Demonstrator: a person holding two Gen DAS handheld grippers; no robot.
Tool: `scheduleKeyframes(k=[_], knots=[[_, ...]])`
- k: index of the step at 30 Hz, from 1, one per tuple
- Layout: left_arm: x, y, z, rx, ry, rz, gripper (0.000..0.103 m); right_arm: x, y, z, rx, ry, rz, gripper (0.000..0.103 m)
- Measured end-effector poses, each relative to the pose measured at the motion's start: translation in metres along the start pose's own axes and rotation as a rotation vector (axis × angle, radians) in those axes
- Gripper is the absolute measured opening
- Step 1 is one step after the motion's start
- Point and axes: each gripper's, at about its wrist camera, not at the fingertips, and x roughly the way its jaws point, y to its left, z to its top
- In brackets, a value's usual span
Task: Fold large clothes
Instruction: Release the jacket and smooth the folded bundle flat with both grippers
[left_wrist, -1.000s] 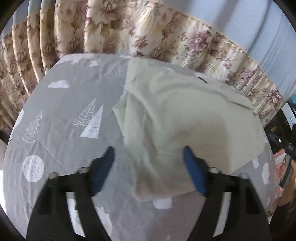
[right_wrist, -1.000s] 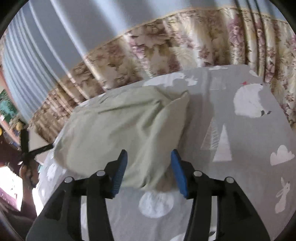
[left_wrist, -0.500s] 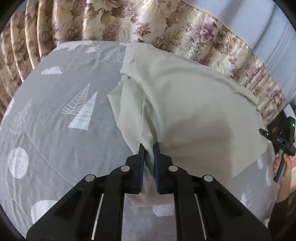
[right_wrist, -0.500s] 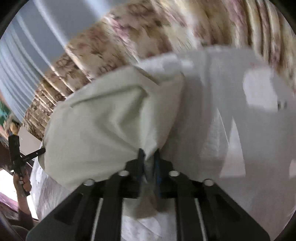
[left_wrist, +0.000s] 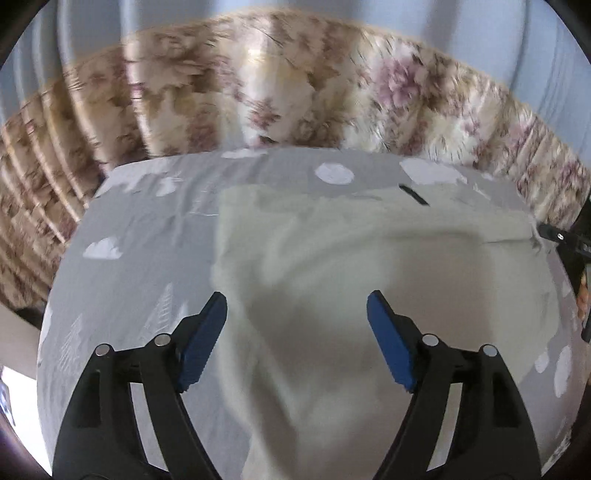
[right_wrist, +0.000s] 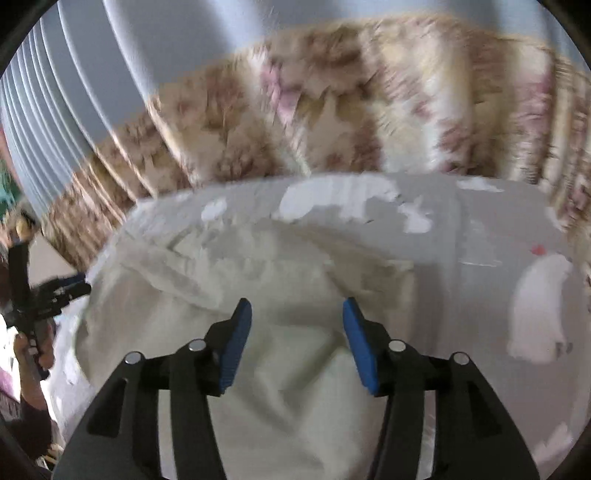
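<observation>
Though both show garment: black slit, left view.

Each fisheye camera sits on its own claw and looks forward and steeply down along the two blue fingers, close above the bed. The left view faces the cloth from its left part, the right view from its right part. Both share the cloth, the grey sheet and the floral curtain behind; each view catches the other claw at its edge.
</observation>
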Motion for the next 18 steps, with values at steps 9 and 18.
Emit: scheduleKeyframes(k=[9,18], knots=[[0.034,0.001,0.005,0.022,0.059,0.044,0.038,-0.008,0.020,0.039,-0.013,-0.269,-0.025,0.000],[0.023,0.016,0.001,-0.020,0.042,0.097,0.062,0.037,-0.021,0.039,0.077,-0.014,-0.137,0.017]])
